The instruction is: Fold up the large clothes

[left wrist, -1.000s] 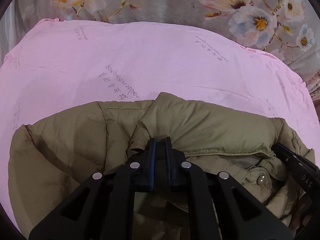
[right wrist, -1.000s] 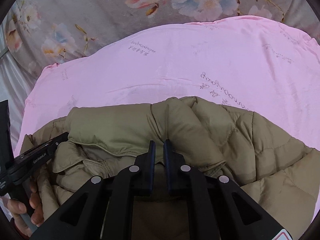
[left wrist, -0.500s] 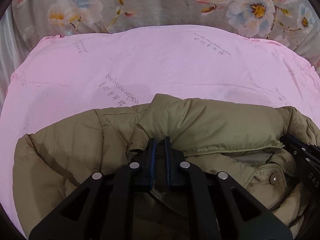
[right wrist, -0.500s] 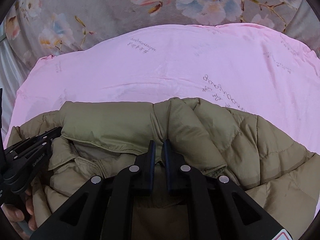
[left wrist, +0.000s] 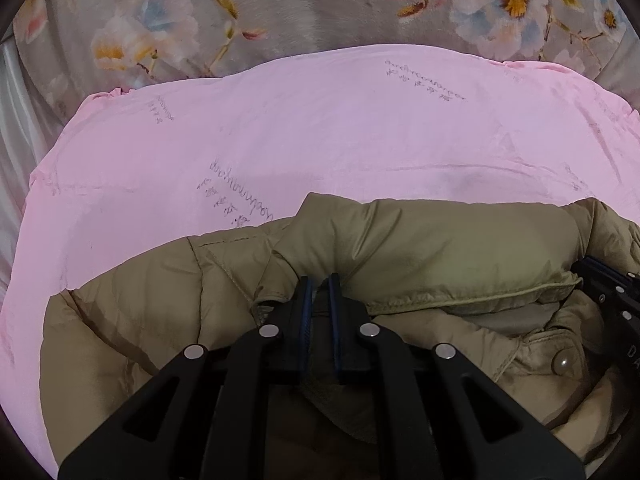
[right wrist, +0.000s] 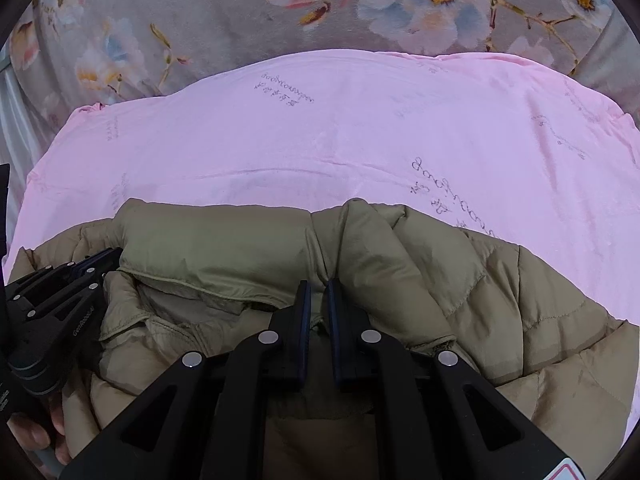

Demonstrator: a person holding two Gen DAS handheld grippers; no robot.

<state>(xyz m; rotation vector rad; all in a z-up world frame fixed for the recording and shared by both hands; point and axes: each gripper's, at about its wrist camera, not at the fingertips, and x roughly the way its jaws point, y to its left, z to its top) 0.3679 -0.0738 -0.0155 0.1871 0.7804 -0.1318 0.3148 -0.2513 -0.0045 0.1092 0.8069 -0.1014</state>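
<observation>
An olive quilted puffer jacket [left wrist: 440, 256] lies bunched on a pink sheet [left wrist: 320, 128]. My left gripper [left wrist: 319, 286] is shut on a fold of the jacket near its collar, fabric pinched between the blue-edged pads. In the right wrist view the same jacket [right wrist: 224, 248] fills the lower half, and my right gripper [right wrist: 319, 290] is shut on another fold beside the collar. The other gripper shows in each view: the right one [left wrist: 608, 300] at the right edge, the left one [right wrist: 56, 304] at the left, held by a hand [right wrist: 44, 436]. A snap button [left wrist: 562, 362] shows on the placket.
The pink sheet [right wrist: 360, 140] with faint grey printed script spreads beyond the jacket. Behind it lies a grey blanket with large flowers [left wrist: 280, 12]. White fabric [left wrist: 12, 120] runs along the far left edge.
The left wrist view has shifted so the pink sheet sits lower and more of the flowered blanket shows. The other gripper has slid toward each frame's edge. Both grips on the jacket hold.
</observation>
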